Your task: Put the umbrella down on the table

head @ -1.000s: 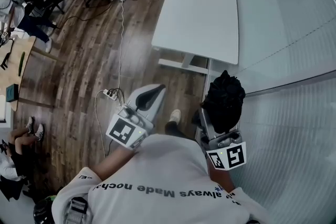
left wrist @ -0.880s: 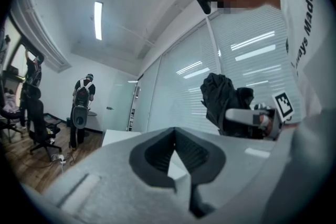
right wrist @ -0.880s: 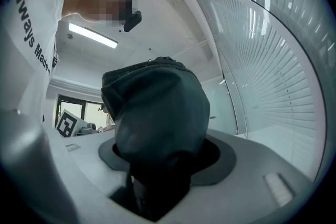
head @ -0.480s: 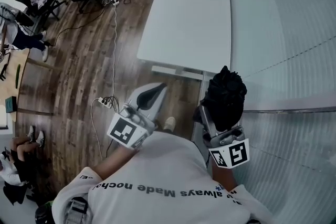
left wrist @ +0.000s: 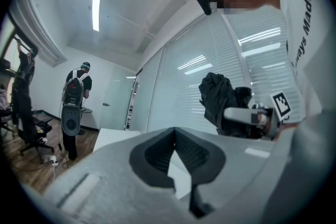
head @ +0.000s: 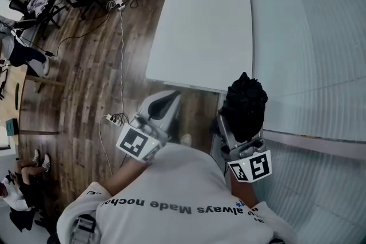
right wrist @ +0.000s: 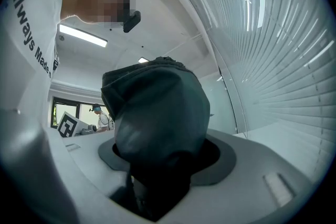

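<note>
Overhead, the right gripper (head: pixel 235 126) clamps a black bundled umbrella (head: pixel 245 104) just short of the white table (head: pixel 206 20); the left gripper (left wrist: pixel 175 136) beside it has its jaws together, holding nothing.

Left gripper (head: pixel 162 104) (left wrist: pixel 175 136): jaws together, tips touching, nothing between them. Right gripper (head: pixel 233 133) (right wrist: pixel 157 178): jaws clamped on the folded black umbrella (head: pixel 245 104) (right wrist: pixel 157 118), which bulges out past the tips. Both grippers sit low in front of the torso, roughly level, well apart, pointing forward. The left forearm (head: pixel 113 181) is bare and reaches up from lower left. The right arm is mostly hidden by the shirt. Marker cubes face up on both, left (head: pixel 137 143) and right (head: pixel 251 169).
</note>
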{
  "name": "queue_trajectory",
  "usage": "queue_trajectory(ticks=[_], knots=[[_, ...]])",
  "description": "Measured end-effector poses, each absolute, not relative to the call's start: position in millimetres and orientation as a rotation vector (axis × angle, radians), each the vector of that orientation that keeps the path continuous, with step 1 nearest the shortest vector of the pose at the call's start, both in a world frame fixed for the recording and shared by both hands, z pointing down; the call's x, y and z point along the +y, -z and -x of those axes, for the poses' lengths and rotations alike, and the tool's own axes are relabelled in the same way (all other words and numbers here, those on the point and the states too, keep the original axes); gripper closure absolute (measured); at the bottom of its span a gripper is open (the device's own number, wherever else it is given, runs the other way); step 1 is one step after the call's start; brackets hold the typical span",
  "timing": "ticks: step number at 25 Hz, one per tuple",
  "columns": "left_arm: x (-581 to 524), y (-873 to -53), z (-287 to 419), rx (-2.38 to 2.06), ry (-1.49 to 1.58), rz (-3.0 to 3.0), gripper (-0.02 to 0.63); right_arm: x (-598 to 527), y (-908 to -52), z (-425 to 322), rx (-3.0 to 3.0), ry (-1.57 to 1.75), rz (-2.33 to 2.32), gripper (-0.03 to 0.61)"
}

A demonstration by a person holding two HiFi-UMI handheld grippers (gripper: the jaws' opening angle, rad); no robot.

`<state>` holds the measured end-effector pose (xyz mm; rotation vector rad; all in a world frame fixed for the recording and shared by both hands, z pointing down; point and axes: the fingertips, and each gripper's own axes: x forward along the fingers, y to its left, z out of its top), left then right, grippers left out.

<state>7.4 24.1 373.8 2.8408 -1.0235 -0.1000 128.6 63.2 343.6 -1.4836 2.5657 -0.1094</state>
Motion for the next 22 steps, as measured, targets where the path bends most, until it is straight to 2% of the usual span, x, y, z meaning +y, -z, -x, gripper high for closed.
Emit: queue_trajectory(ticks=[11, 22], knots=[[-131.6, -383.6, 32.0, -1.008, 0.12, -2.858, 0.611, -86.7, -350.7, -91.6, 2.562, 0.106, 1.501, 0.311], [-229.7, -382.8, 40.7, -1.006, 0.123, -2.845, 0.611, -187.8, -352.2, -81.5, 2.561, 0.123, 1.495, 0.311]])
